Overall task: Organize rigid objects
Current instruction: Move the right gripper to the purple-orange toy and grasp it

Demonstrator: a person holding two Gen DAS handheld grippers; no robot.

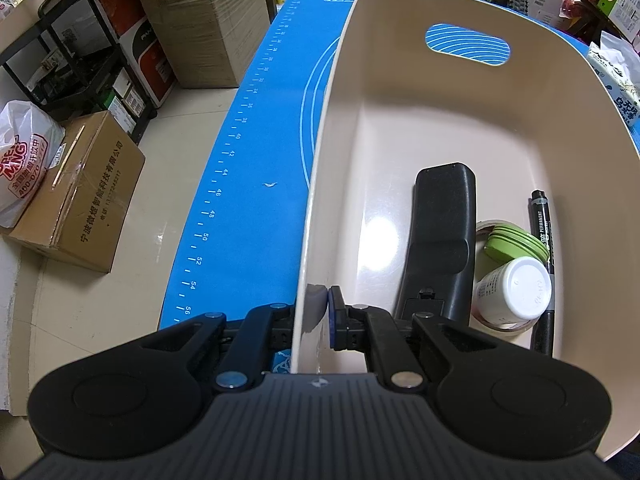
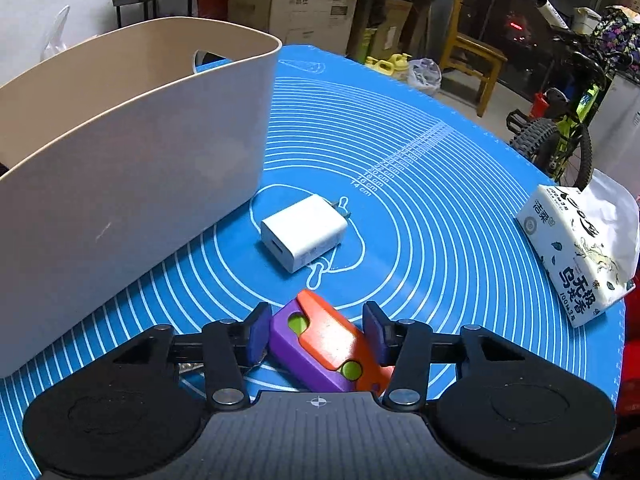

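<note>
My left gripper (image 1: 316, 312) is shut on the near wall of the beige bin (image 1: 520, 12), one finger inside and the other outside. Inside the bin lie a black remote (image 1: 440, 240), a black marker (image 1: 542, 264), a green lid (image 1: 516, 242) and a white bottle (image 1: 516, 290) resting in a tape roll (image 1: 500, 322). In the right wrist view, a purple and orange toy (image 2: 324, 344) lies slantwise on the blue mat (image 2: 440, 200), and my right gripper (image 2: 316, 334) has its pads against the toy's sides. A white charger (image 2: 304, 232) lies just beyond it, beside the bin's wall (image 2: 120, 160).
A tissue pack (image 2: 580, 248) sits at the mat's right edge. The mat's left edge (image 1: 260, 140) drops off to a floor with cardboard boxes (image 1: 80, 200) and a plastic bag (image 1: 24, 160). A bicycle (image 2: 560, 132) and a chair (image 2: 472, 52) stand beyond the table.
</note>
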